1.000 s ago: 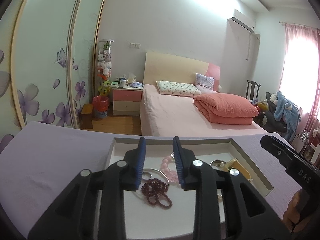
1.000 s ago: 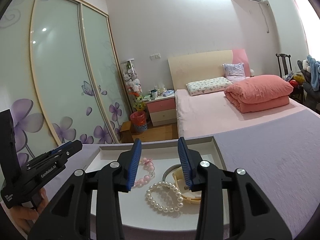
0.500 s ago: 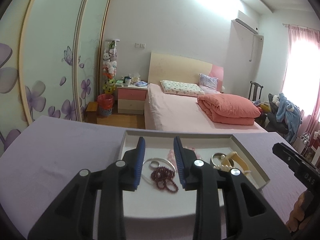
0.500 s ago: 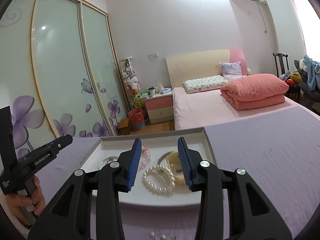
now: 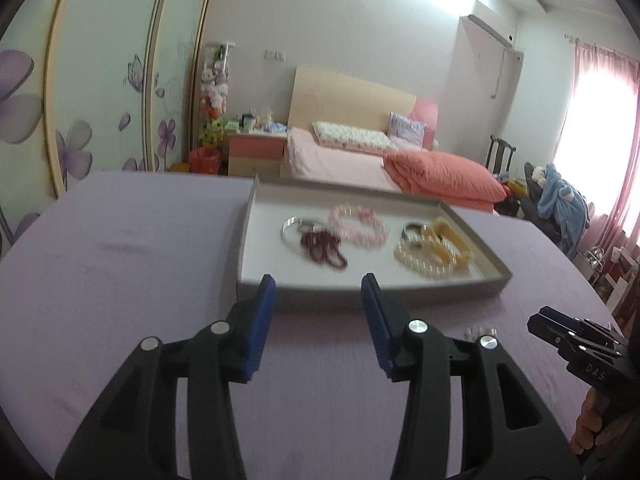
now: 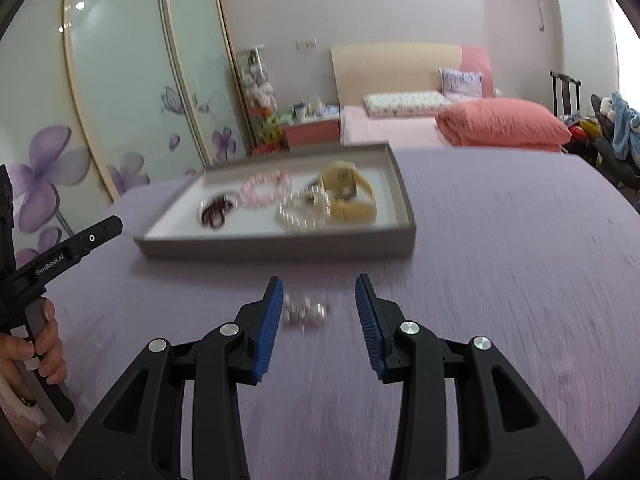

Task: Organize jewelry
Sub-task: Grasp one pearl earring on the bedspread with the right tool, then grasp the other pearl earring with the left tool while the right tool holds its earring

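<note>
Holding bracelets (image 5: 360,224): grey tray (image 5: 496,276)

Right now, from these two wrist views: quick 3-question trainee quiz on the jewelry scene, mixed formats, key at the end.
1. True or false: the pearl bracelet lies inside the grey tray.
2. Which piece sits outside the tray? A) pink bead bracelet B) small clear-bead piece C) dark red bead bracelet
3. Fill in: the right gripper is ____, nothing pinched; the clear-bead piece lies on the purple cloth just ahead of its fingers.

Key: 1 true; 2 B; 3 open.
</note>
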